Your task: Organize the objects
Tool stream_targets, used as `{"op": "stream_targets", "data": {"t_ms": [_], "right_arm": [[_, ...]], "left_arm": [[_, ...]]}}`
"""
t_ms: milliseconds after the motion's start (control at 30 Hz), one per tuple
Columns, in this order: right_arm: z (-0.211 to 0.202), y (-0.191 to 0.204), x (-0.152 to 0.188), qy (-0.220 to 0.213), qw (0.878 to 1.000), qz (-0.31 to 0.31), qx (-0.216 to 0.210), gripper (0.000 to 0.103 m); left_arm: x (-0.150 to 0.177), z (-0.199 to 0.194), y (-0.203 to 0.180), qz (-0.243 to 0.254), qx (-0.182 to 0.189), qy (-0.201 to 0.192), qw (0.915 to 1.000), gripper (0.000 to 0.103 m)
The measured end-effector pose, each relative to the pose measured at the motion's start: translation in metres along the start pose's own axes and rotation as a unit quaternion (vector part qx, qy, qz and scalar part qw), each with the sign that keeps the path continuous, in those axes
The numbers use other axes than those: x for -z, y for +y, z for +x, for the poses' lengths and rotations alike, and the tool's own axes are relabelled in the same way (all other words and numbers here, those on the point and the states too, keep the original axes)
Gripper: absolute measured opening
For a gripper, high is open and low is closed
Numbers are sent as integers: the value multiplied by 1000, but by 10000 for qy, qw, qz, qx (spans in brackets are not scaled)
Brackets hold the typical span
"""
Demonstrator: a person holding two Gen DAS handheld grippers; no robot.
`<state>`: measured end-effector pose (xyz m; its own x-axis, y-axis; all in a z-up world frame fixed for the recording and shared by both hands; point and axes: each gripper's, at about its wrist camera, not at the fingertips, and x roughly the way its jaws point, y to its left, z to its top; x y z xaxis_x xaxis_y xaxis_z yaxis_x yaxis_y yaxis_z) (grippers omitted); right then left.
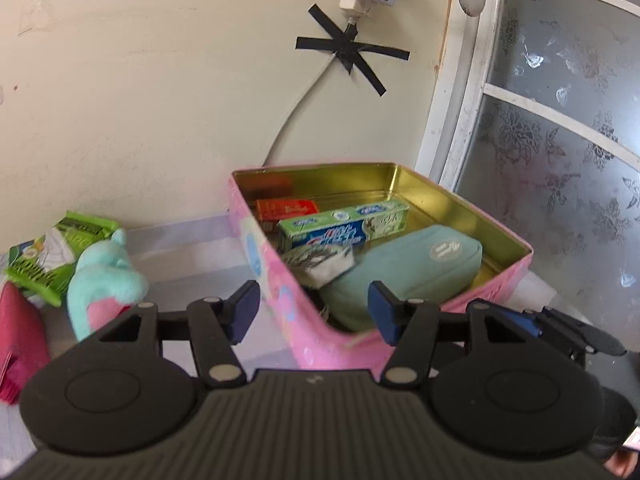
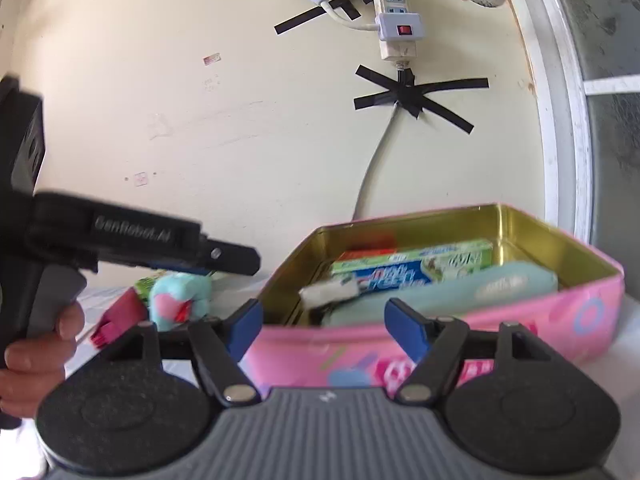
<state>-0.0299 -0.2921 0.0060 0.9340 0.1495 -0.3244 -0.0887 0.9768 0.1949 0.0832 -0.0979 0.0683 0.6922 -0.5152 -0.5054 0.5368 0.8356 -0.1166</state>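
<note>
A pink tin (image 1: 272, 248) with a gold inside stands open against the wall. It holds a green toothpaste box (image 1: 344, 226), an orange box (image 1: 286, 208), a teal pouch (image 1: 408, 268) and a small white-grey packet (image 1: 320, 262). My left gripper (image 1: 314, 304) hovers open just before the tin's near corner, with nothing between its pads. In the right wrist view, my right gripper (image 2: 325, 316) is open and empty in front of the tin's long side (image 2: 520, 320). The left gripper (image 2: 240, 260) shows there from the side, held by a hand (image 2: 40, 344).
Left of the tin lie a teal-and-pink plush toy (image 1: 106, 280), a green packet (image 1: 52, 252) and a magenta item (image 1: 20, 340). A taped cable (image 1: 304, 92) runs down the wall behind the tin. A frosted glass door (image 1: 560, 140) stands to the right.
</note>
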Motion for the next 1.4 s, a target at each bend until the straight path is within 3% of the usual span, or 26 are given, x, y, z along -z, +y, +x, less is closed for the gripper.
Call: {"op": "stream_targets", "data": {"t_ms": [233,367,500,767,967,1400], "right_arm": [[0,31,31,749,9965,-138,-354,70],[8,42,39,951,9942,-225,-446,70],[10,38,41,972,9948,-56,-308,70],[-8,16,41,359,9968,676,220,70],[-12,14,41,180,9965,748,317,70],[-7,15,40,353,9955,706,516,70]], "left_arm": [[59,-1,33,-283,-632,695,9952,62],[71,-1,48,-536,-1023,781,9902,62],[73,-3,50,-605,-1143,688,9892,62],[77,-3,30,-394,-1212,458,9908,62],[83,-6,19,-88,-1358,95,9907,62],[82,-25,23,-151,-1104,-514,9924,67]]}}
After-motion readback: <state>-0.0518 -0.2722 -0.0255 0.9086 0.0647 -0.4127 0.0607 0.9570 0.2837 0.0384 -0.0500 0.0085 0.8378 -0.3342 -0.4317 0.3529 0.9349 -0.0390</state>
